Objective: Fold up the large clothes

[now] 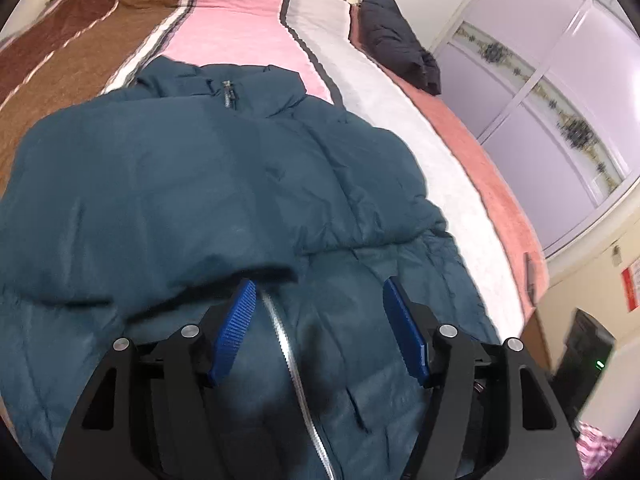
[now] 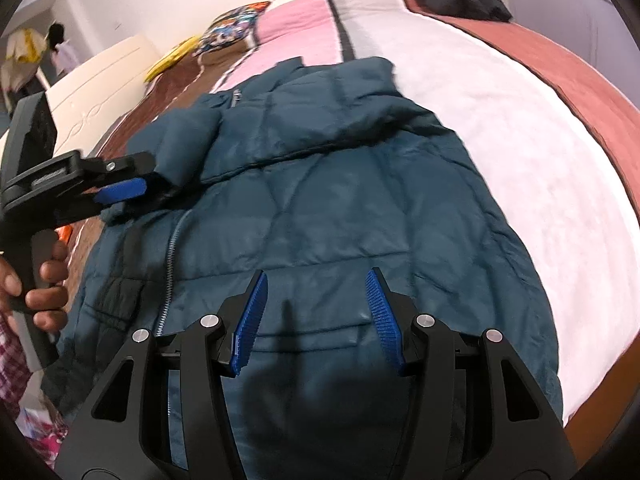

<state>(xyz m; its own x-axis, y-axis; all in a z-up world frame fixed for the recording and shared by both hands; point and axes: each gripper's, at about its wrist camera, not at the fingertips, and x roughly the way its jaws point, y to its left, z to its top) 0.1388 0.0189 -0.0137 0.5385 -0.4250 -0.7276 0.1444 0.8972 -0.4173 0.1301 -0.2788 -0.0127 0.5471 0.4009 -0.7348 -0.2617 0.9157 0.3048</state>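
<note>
Teal puffer jacket [image 2: 320,200] spread front-up across the striped bed [image 2: 520,160], zipper [image 1: 288,352] running down the middle, 1 sleeve [image 1: 140,208] folded over the chest. Left gripper [image 1: 318,304] spread wide just above the zipper, beside the sleeve cuff, pinching nothing. Right gripper [image 2: 318,292] likewise spread, over the lower front panel. Black garment [image 1: 396,40] bunched at the far bed edge.

Left gripper [image 1: 318,296]: 2 blue-padded fingers [image 1: 236,330] spread apart, nothing held between them; grasped at its handle by a bare hand [image 2: 38,280]. Right gripper [image 2: 318,290]: 2 blue-padded fingers [image 2: 250,322] likewise spread wide, nothing clamped, pointed forward and downward.
</note>
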